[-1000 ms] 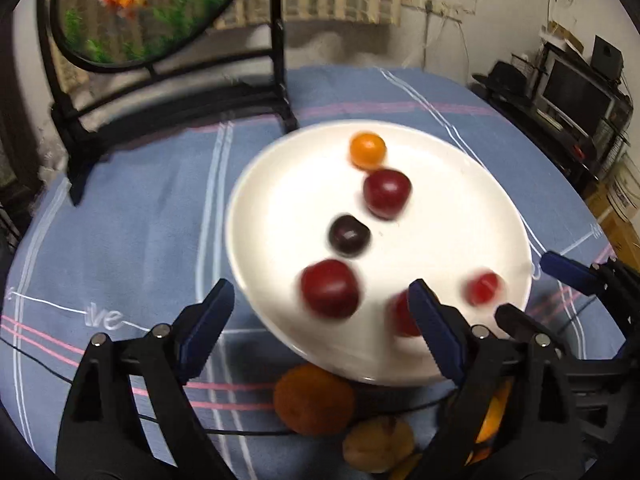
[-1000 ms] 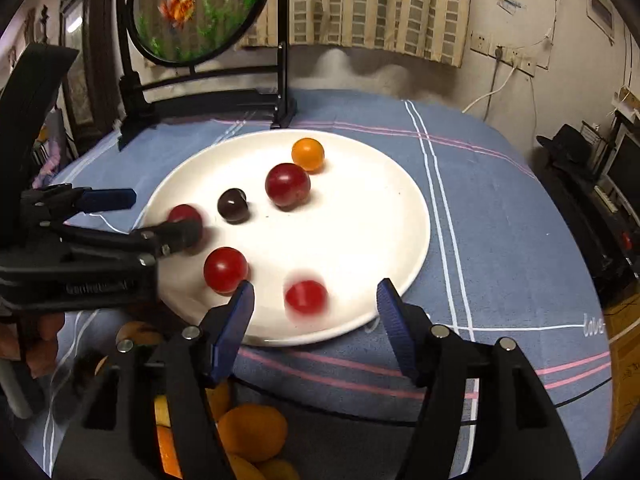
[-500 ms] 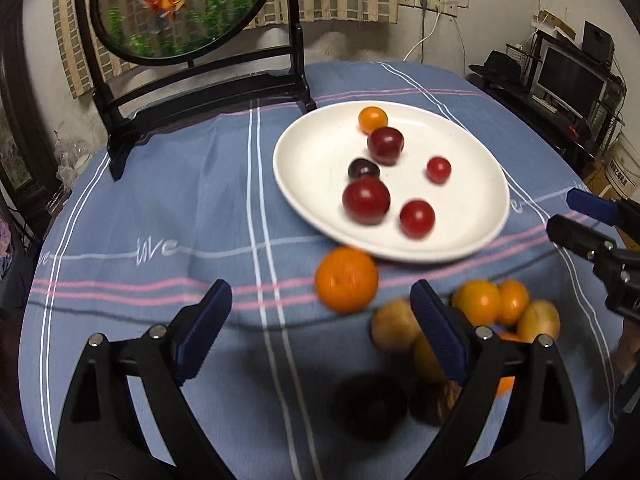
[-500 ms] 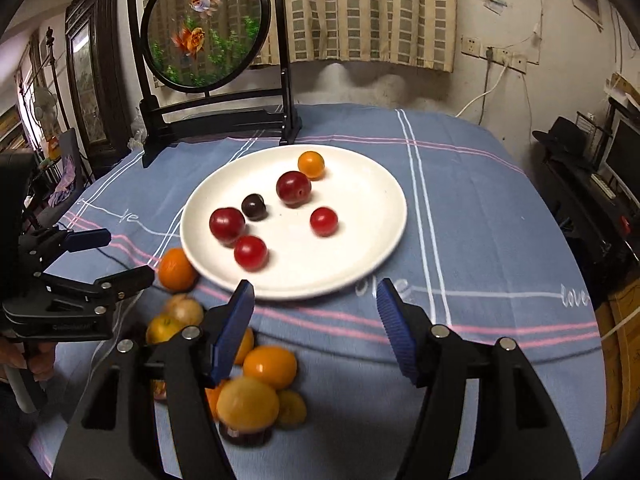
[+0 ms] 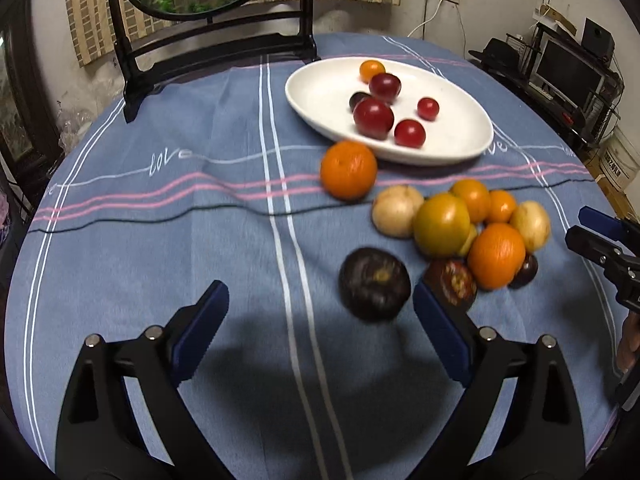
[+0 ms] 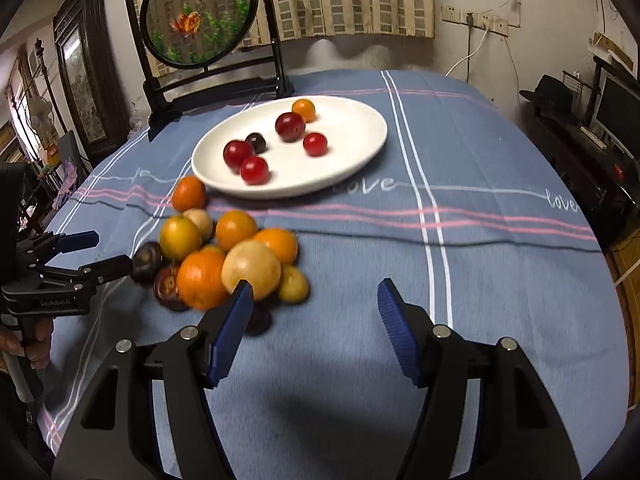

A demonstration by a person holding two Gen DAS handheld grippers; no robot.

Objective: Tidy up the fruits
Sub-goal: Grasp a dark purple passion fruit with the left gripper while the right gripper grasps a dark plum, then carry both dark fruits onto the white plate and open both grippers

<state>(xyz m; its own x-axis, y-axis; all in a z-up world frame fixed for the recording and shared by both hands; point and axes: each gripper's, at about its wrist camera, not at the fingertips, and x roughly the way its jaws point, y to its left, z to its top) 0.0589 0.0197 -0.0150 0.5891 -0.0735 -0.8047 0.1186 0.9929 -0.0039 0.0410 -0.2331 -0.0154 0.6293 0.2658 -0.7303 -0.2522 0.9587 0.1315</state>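
A white plate (image 5: 320, 96) (image 6: 352, 140) holds several small red, dark and orange fruits. Nearer, a pile of oranges, yellow fruits and dark mangosteens (image 5: 460, 224) (image 6: 224, 256) lies on the blue cloth. One orange (image 5: 349, 169) sits by the plate's near rim. A dark mangosteen (image 5: 374, 289) lies closest to my left gripper (image 5: 320, 312), which is open and empty. My right gripper (image 6: 314, 308) is open and empty, to the right of the pile; a yellow fruit (image 6: 250, 268) is just beyond its left finger.
A round fish picture on a black stand (image 6: 208, 40) stands at the table's far side. A monitor and shelves (image 5: 568, 68) are off to the right. The blue striped tablecloth (image 5: 180, 208) covers the round table.
Both grippers have pulled back from the plate toward the table's near side. The fruit pile has come into full view. Both stay open.
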